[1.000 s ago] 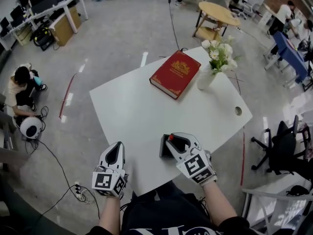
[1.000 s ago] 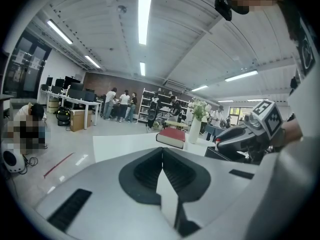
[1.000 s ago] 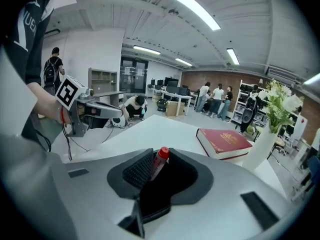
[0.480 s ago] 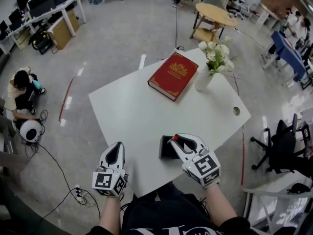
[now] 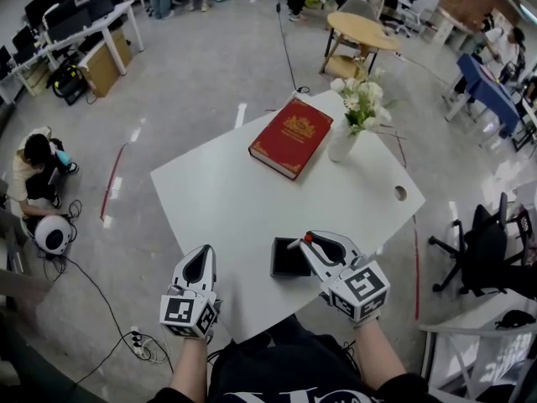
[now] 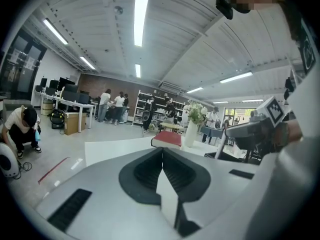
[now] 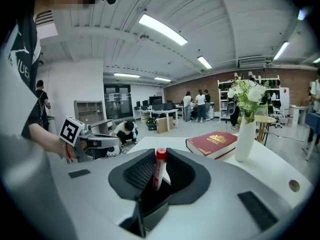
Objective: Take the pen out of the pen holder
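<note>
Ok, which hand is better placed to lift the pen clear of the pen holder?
Right. The right gripper is shut on the pen directly over the pen holder. The left gripper is shut, empty and off to the side.

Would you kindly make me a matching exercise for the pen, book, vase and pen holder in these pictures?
Things:
1 pen
2 book
3 vase
4 pen holder

States:
A holds white flowers
B black, by the near edge of the table
C red, lying flat
D between the jaws of the right hand-held gripper

Pairs: 1-D, 2-C, 3-A, 4-B
</note>
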A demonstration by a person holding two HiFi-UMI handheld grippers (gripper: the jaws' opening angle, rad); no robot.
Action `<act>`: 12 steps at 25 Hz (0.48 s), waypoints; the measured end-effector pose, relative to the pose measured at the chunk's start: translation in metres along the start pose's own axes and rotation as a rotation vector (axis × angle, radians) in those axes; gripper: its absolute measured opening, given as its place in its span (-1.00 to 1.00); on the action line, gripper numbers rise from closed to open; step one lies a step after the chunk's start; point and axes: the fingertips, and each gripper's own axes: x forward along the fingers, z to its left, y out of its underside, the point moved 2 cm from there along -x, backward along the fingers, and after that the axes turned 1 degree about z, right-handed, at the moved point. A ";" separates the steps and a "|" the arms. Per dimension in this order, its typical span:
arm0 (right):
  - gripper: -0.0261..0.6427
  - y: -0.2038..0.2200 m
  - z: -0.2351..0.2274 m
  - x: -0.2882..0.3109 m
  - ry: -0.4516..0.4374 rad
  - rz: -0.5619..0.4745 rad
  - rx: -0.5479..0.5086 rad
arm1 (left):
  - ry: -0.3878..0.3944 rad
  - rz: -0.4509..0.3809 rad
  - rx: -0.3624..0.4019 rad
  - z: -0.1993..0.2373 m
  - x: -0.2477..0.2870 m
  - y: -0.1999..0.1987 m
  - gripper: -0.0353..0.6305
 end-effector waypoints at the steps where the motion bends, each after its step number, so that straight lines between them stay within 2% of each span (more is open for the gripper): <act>1: -0.68 -0.001 0.000 -0.002 0.002 -0.007 0.005 | 0.003 -0.001 0.000 -0.001 0.000 0.000 -0.88; 12: -0.68 -0.014 -0.005 -0.023 0.025 -0.085 0.055 | 0.021 -0.015 0.026 -0.008 0.003 -0.012 -0.88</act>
